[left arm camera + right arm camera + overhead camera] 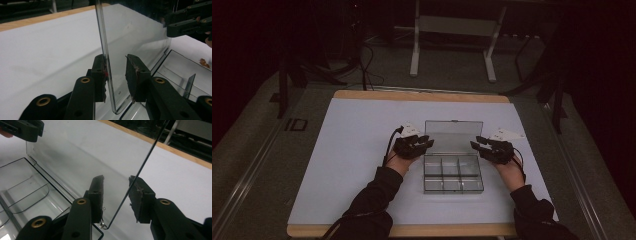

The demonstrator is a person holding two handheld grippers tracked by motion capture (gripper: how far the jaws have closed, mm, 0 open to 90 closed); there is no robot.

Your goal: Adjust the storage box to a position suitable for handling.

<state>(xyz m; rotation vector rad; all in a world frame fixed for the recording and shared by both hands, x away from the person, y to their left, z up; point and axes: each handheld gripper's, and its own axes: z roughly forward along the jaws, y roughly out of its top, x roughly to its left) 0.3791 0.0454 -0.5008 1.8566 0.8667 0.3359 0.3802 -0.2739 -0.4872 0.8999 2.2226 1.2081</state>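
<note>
My left gripper (116, 75) and right gripper (116, 195) each straddle a side edge of the upright lid (453, 136), jaws loosened, not clamping it.

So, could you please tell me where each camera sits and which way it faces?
High view: above the person's side, facing forward and down on the table; forearms, left hand-held gripper, right hand-held gripper.
Left gripper view: on that gripper, along its jaws astride the clear box's upright lid.
Right gripper view: likewise, at the lid's opposite edge.
Shared: lid and box.
</note>
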